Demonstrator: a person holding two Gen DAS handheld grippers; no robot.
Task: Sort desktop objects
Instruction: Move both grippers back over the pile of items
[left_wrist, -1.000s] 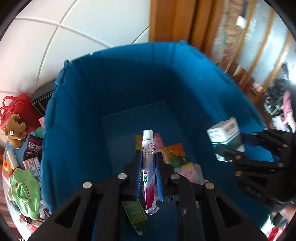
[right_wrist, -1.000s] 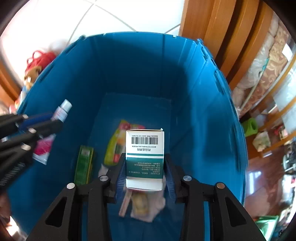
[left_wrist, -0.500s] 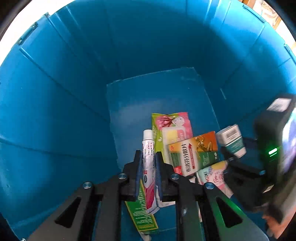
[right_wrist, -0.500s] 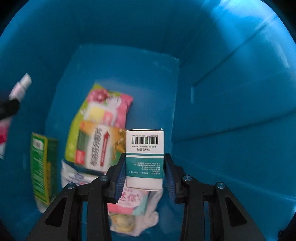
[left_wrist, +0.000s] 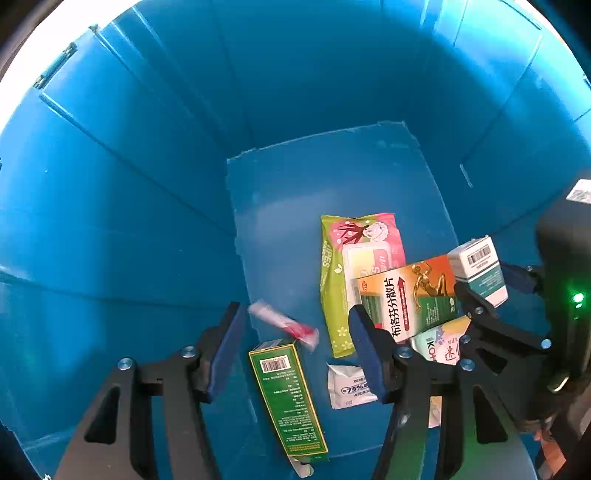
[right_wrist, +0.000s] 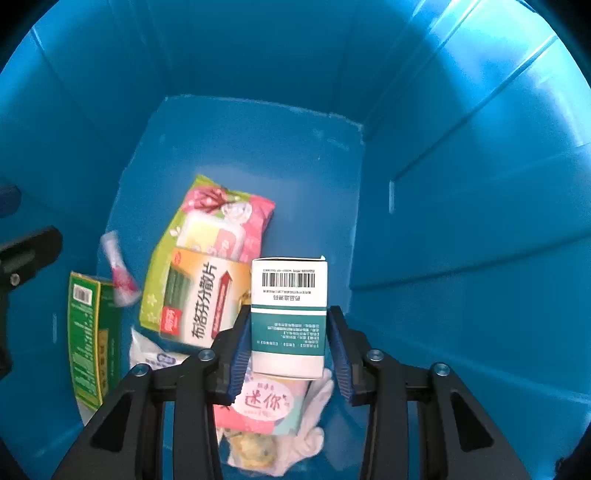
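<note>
**Blue bin: tube loose, carton gripped**

One toothpaste tube (left_wrist: 282, 325), blurred, sits free between my left gripper (left_wrist: 295, 347) pads, which are opening and touch nothing. One white-and-teal carton (right_wrist: 289, 317) is clamped in my right gripper (right_wrist: 290, 354). Both tools point steeply down into the blue bin (left_wrist: 147, 184). On the bin floor I count one green box (left_wrist: 288, 398) near the left wall, one wipes pack (left_wrist: 354, 266), one orange box (left_wrist: 408, 299) lying on it, one small white sachet (left_wrist: 349, 386) and one pink pack (right_wrist: 266, 404).
</note>
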